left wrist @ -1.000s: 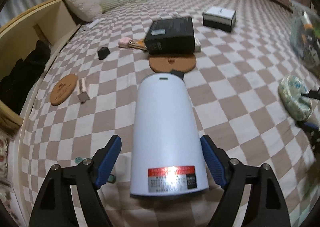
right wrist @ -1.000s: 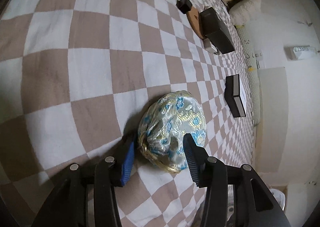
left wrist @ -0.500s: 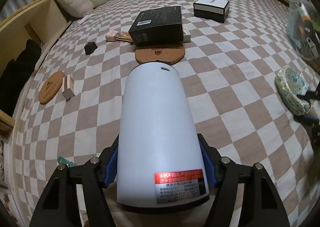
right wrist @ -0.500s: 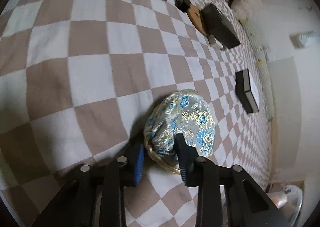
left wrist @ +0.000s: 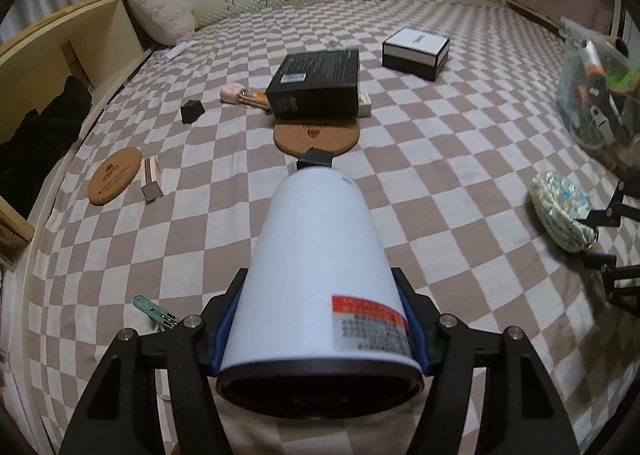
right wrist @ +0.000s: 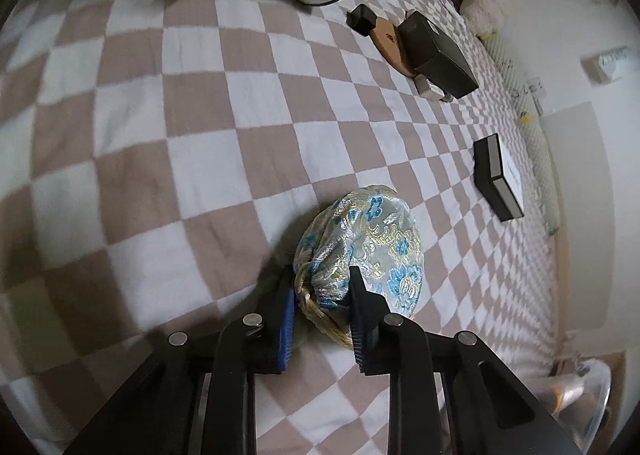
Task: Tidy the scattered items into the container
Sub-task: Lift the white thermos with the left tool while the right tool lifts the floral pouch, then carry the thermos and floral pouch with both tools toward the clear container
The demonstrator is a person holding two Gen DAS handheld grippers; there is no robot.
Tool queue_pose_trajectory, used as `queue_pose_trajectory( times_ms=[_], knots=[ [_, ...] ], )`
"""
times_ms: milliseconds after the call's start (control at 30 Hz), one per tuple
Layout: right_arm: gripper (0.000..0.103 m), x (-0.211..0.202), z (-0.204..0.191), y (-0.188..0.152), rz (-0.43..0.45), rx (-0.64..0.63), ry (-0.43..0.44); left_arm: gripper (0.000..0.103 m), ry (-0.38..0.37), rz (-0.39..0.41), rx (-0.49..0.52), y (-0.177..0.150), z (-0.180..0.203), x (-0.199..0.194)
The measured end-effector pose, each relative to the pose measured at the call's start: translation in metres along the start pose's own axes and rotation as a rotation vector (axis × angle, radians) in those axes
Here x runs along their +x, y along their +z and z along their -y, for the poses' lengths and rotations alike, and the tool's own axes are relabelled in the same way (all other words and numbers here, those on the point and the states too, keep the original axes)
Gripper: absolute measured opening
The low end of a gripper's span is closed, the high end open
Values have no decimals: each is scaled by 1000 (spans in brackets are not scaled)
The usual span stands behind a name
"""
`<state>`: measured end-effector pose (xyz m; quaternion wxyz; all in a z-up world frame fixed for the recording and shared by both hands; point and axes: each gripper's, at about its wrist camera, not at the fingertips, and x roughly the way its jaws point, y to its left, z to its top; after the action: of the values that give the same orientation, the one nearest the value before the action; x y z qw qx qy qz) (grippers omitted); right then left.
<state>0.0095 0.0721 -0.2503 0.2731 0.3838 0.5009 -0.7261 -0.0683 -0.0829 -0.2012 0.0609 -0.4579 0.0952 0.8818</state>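
The left tongs (left wrist: pixel 320 319) are clamped on the wide lower end of a white cylinder (left wrist: pixel 316 255), their blue pads pressed to its two sides just above a red and grey label; the jaws have just been closing onto it, and its narrow end points away over the bed. The right tongs (right wrist: pixel 320 295) pinch the gathered neck of a brocade pouch (right wrist: pixel 360 239), silver with blue and gold flowers and a yellow cord, the jaws having just been closing until nearly together on the cloth. From the left wrist view the pouch (left wrist: pixel 560 211) shows at the right edge, held by the black fingers of the right tongs. All of this is over a bed covered with a checkered blanket (left wrist: pixel 440 183) in tan and white. Beside the left tongs a small green clip (left wrist: pixel 154 311) lies on the blanket. Further out, a round cork coaster (left wrist: pixel 116 175) sits at the left with a small pale box (left wrist: pixel 151 179) just beside it. Beyond the cylinder's tip a small dark block (left wrist: pixel 316 159) touches a second cork coaster (left wrist: pixel 316 137), which is partly under a large black box (left wrist: pixel 316 83). Left of that box lie a pink item (left wrist: pixel 232 93) and a small black object (left wrist: pixel 192 111). Further back is a black-and-white box (left wrist: pixel 416 47). At the right edge a clear container (left wrist: pixel 600 95) holds mixed items.
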Motion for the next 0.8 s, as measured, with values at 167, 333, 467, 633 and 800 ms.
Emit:
queue_pose_trajectory(
  times_ms=[167,333,467,633,800],
  knots=[
    [24,-17,9,-2,-1,88,82,67,-14,53,1,2,3,-17],
    [24,-34,24,-7,-11,194,174,67,-27,90,-3,4,6,-32],
    [24,-49,39,-12,-8,276,230,66,-43,126,-4,7,9,-45],
    [24,-60,58,-23,-6,369,262,66,-63,161,14,12,17,-61],
    [24,-64,69,-34,-16,426,281,66,-79,153,36,13,29,-68]
  ],
)
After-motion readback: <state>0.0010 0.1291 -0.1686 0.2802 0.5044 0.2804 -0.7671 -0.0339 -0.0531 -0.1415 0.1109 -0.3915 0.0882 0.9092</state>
